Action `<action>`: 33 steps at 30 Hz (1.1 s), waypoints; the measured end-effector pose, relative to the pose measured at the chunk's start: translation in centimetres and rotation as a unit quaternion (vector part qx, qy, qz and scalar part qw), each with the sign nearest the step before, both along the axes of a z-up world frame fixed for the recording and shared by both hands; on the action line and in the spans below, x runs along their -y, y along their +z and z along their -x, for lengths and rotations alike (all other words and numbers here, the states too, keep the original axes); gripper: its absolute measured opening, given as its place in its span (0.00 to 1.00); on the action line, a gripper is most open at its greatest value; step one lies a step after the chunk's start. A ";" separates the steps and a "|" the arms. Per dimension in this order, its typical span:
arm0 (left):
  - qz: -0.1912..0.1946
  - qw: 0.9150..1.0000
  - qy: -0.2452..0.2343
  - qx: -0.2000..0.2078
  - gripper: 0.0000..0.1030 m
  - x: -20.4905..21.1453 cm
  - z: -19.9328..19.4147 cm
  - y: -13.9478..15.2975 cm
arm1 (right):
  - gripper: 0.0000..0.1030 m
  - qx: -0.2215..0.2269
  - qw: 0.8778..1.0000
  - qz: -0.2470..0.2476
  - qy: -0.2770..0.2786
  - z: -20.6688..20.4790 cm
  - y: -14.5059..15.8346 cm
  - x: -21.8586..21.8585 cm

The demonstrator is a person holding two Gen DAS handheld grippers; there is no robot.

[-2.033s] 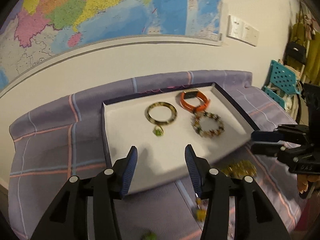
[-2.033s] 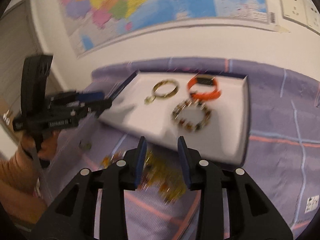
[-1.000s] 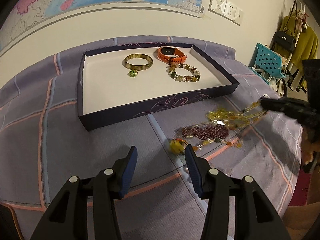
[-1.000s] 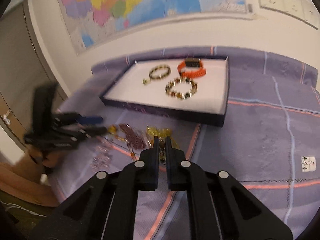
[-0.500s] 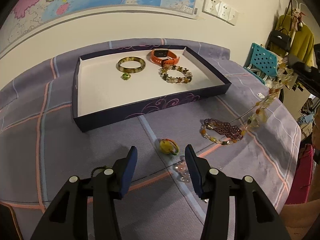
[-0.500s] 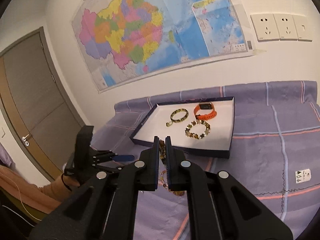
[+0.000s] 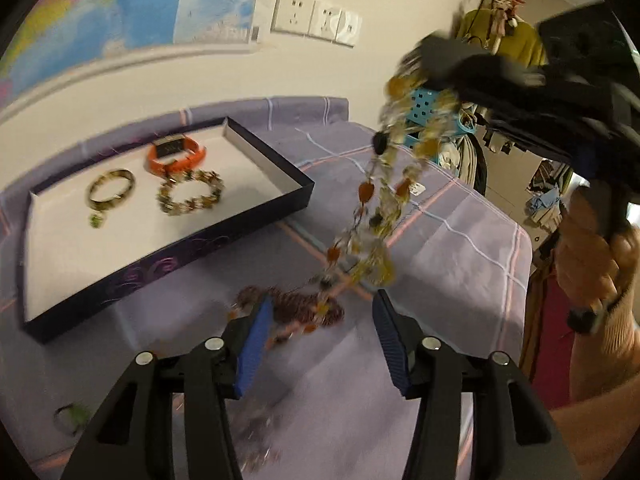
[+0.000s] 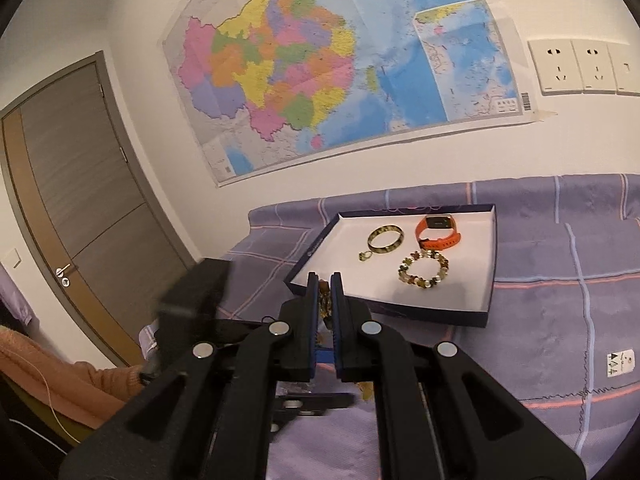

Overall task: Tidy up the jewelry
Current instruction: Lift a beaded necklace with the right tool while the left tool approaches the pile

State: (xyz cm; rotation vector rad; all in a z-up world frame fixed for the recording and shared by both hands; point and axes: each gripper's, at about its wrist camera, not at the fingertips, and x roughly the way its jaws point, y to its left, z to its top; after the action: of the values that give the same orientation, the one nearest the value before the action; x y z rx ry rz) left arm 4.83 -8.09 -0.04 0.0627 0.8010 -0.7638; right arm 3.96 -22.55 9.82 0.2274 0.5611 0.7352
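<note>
My right gripper [image 8: 325, 280] is shut on a long yellow and amber bead necklace [image 7: 384, 200]. In the left wrist view it [image 7: 432, 56] holds the necklace high at the upper right. The strand hangs down to a dark red beaded piece [image 7: 296, 308] on the cloth. My left gripper [image 7: 322, 298] is low over that spot and its jaws are closing. The strand's lower end and the red piece show in the gap, and the pads press on nothing. The dark blue tray [image 7: 168, 268] holds a bangle [image 7: 110, 192], an orange watch [image 7: 176, 154] and a beaded bracelet [image 7: 190, 198].
A purple checked cloth [image 8: 560, 264] covers the table. A small green item [image 7: 72, 416] and loose beads [image 7: 256, 428] lie near my left gripper. A map [image 8: 320, 72], wall sockets [image 7: 316, 16] and a door [image 8: 80, 200] stand behind. A blue chair [image 7: 424, 108] stands at the right.
My right gripper has lifted the necklace off the cloth so that it now hangs. My left gripper has swung right toward the hanging strand, and its jaws have narrowed a little.
</note>
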 end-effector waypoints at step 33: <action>0.025 0.997 0.066 0.040 0.04 -4.5 -1.4 6.0 | 0.49 -0.064 0.994 0.082 0.021 -2.6 -6.4 -3.2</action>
State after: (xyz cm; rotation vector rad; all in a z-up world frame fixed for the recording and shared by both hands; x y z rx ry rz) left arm 6.24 -3.63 5.94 -0.0038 0.7022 -0.6516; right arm 6.56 -19.38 3.40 0.1118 0.7467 0.7141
